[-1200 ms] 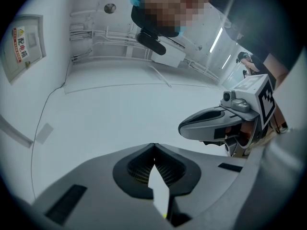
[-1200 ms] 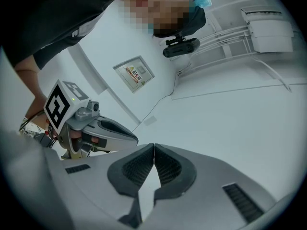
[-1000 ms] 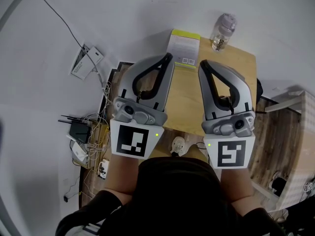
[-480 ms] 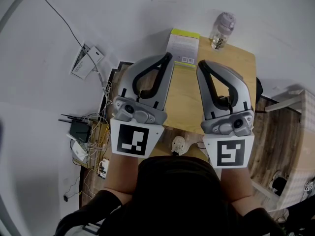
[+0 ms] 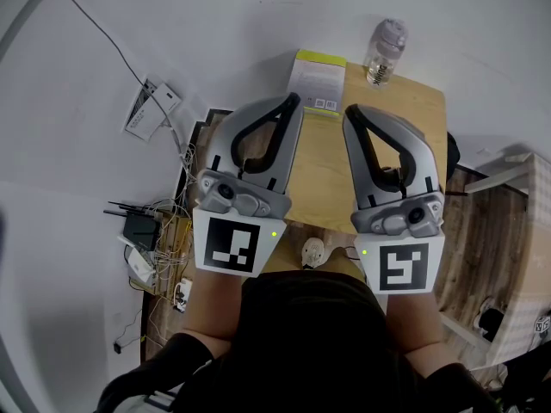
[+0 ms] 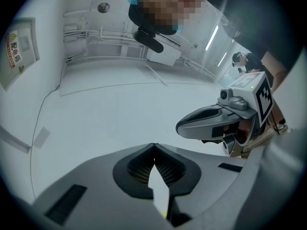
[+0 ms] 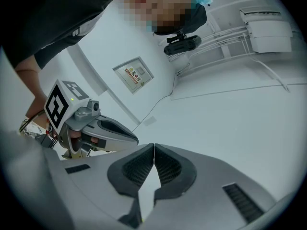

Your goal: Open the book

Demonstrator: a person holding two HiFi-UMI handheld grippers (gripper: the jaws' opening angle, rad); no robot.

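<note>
Book (image 5: 318, 80) lay shut at the far left corner of the wooden counter (image 5: 417, 123), its white cover up, with a yellow-green band along the far edge and a barcode toward the near edge. A clear bottle (image 5: 384, 52) stood upright just to its right, apart from it. In the head view the left tongs (image 5: 294, 101) and right tongs (image 5: 351, 112) were held side by side over the counter, near each other but not touching, tips pointing away from the person. The left tip overlapped the book's near edge in that view, though whether it touched the book could not be told. The left gripper view showed the left tongs (image 6: 153, 145) closed, pads meeting at the tip with nothing between them. Beyond them were a white wall (image 6: 120, 109) and the right tongs off to the right. The right gripper view showed the right tongs (image 7: 153, 146) closed tip to tip as well, gripping nothing, with the left tongs at the left and a framed sign (image 7: 134, 74) on the wall. Below and left of the counter sat a black router (image 5: 138, 228) among tangled cables (image 5: 168, 265). A small pale object (image 5: 313, 252) showed at the counter's near edge, too small to make out.
</note>
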